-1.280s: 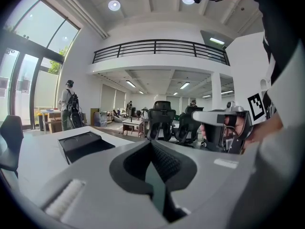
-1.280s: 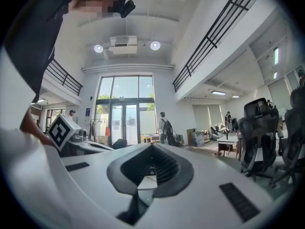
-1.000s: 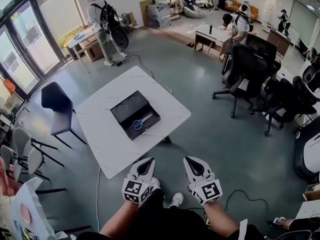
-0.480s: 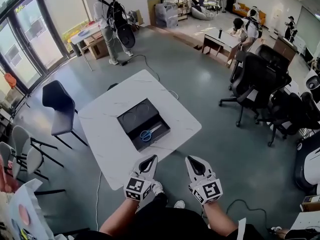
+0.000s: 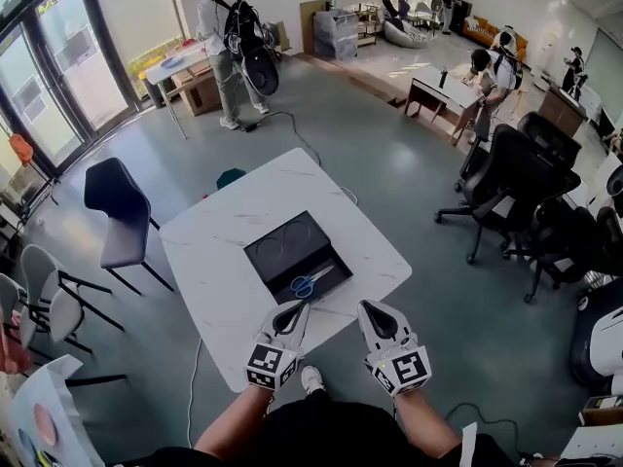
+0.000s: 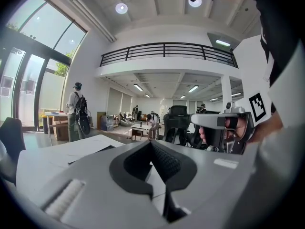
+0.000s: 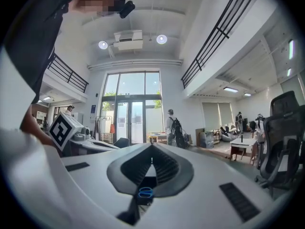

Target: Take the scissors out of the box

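Observation:
An open black box (image 5: 292,251) lies on the white marble table (image 5: 224,261). Blue-handled scissors (image 5: 310,283) rest in the box's near compartment. Both grippers hover side by side at the table's near edge, pointing towards the box. My left gripper (image 5: 295,307) is shut and empty, its tips just short of the scissors. My right gripper (image 5: 371,308) is also shut and empty, to the right of the box. In the right gripper view the scissors' blue handles (image 7: 145,192) show through the gap below the closed tips (image 7: 151,147). The left gripper view shows its closed tips (image 6: 151,143) over the tabletop (image 6: 57,151).
A dark chair (image 5: 115,212) and grey chairs (image 5: 44,285) stand left of the table. Black office chairs (image 5: 516,178) crowd the right. A person with a backpack (image 5: 232,37) stands at a far desk, and another person (image 5: 492,71) is at the back right.
The view has advanced towards the table. Box and scissors now sit much nearer both grippers, which have reached the table's near edge. Both stay shut.

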